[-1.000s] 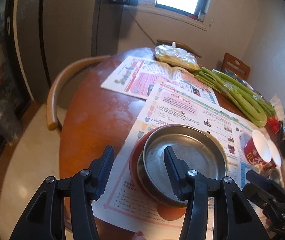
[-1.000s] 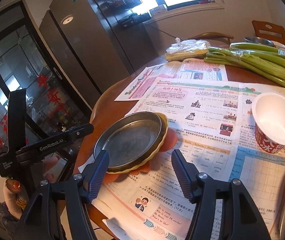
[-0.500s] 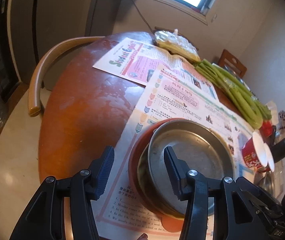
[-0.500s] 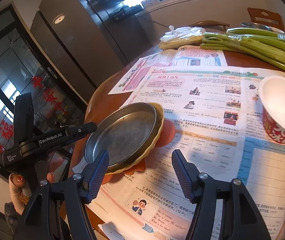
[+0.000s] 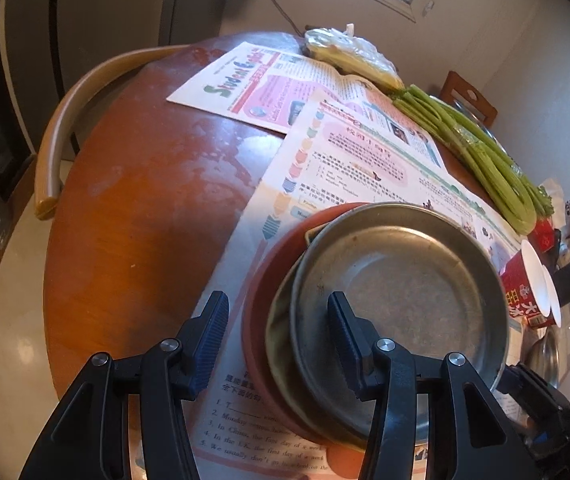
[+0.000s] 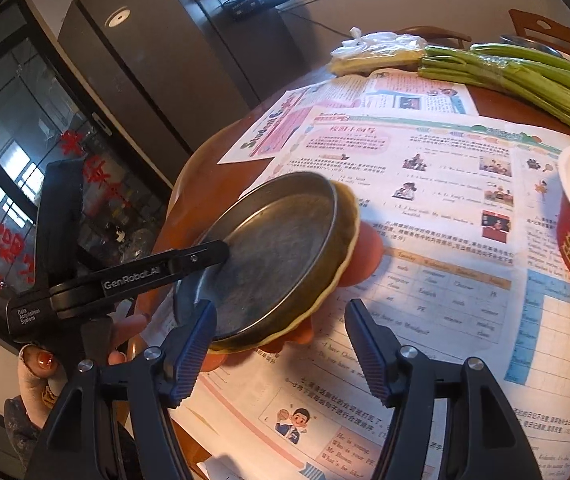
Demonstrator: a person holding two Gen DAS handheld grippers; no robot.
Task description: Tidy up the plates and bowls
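Both grippers have dropped nearer the round steel plate (image 5: 401,304), stacked level on scalloped yellow and orange dishes; left gripper (image 5: 279,338) fingers straddle its rim without touching, right gripper (image 6: 281,346) fingers are opening, empty.

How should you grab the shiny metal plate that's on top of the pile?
Probably by its raised rim, one finger inside and one outside. The metal plate sits nested in a yellow dish on an orange plate, so its underside is hidden. The near edge looks best: the left gripper already straddles it there, open.
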